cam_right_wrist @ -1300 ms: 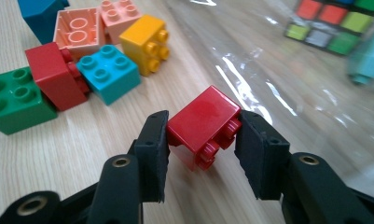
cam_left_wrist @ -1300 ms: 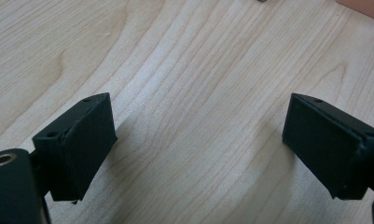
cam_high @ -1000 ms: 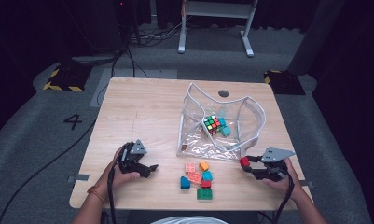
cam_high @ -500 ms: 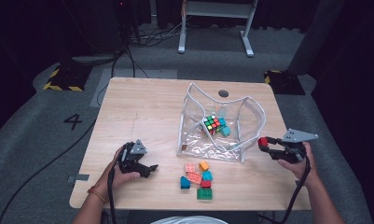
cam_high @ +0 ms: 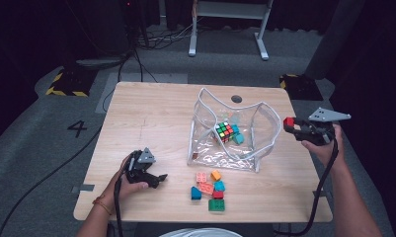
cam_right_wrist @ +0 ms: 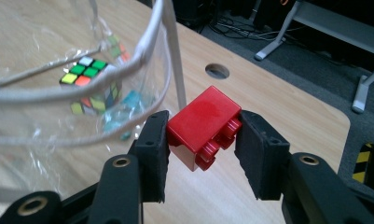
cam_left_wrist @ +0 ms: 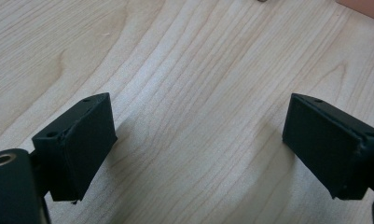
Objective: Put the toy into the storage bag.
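Note:
My right gripper point(cam_high: 290, 123) is shut on a red brick point(cam_right_wrist: 204, 125), held in the air just right of the clear plastic bag point(cam_high: 210, 143); the same red brick point(cam_high: 289, 121) shows at the gripper's tip in the high view. Inside the bag point(cam_right_wrist: 45, 130) lie a colour cube point(cam_high: 225, 131) and a teal brick point(cam_high: 239, 138). My left gripper point(cam_high: 161, 177) rests low over the wooden table point(cam_left_wrist: 194, 60) near its front left, jaws wide open with bare wood between them. Several loose bricks point(cam_high: 209, 189) lie in front of the bag.
A round cable hole point(cam_high: 236, 98) sits in the table behind the bag. The table's right edge point(cam_high: 309, 163) is just below my right hand. A grey metal stand point(cam_high: 225, 24) is on the floor beyond the table.
My right gripper has risen and moved away from the loose bricks toward the bag's right side, carrying the red brick. The left gripper has stayed in place.

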A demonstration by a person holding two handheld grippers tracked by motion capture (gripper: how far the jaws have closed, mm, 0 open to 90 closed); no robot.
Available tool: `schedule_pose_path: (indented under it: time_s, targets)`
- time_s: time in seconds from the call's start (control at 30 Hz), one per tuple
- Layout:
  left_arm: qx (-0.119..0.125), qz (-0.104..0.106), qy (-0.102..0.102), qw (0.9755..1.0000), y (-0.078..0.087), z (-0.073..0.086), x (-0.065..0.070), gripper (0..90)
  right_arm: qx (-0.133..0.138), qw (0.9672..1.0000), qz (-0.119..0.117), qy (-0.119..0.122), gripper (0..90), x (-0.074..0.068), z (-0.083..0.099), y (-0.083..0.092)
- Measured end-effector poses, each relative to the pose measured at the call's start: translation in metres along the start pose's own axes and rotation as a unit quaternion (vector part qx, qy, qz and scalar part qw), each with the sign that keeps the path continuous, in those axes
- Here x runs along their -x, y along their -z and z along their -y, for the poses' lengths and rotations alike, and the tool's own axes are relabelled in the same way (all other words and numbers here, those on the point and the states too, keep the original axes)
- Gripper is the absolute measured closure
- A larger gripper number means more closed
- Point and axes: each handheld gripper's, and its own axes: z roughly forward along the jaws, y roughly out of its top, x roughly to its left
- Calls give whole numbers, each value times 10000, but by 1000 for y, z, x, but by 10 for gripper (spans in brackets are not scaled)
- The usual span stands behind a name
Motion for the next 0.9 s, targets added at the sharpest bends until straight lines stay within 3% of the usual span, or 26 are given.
schedule_pose_path:
  time_s: [0.43, 0.63, 0.9]
  targets:
    - [11, 8, 0, 10000, 0, 0, 0, 94, 16, 10000, 78, -42, 558, 14, -50, -17]
    - [11, 8, -1, 10000, 0, 0, 0, 95, 197, 9998, 64, 1, 557, 13, -67, -16]
    - [11, 9, 0, 10000, 0, 0, 0, 95, 548, 9975, -413, 188, 557, -6, -86, -6]
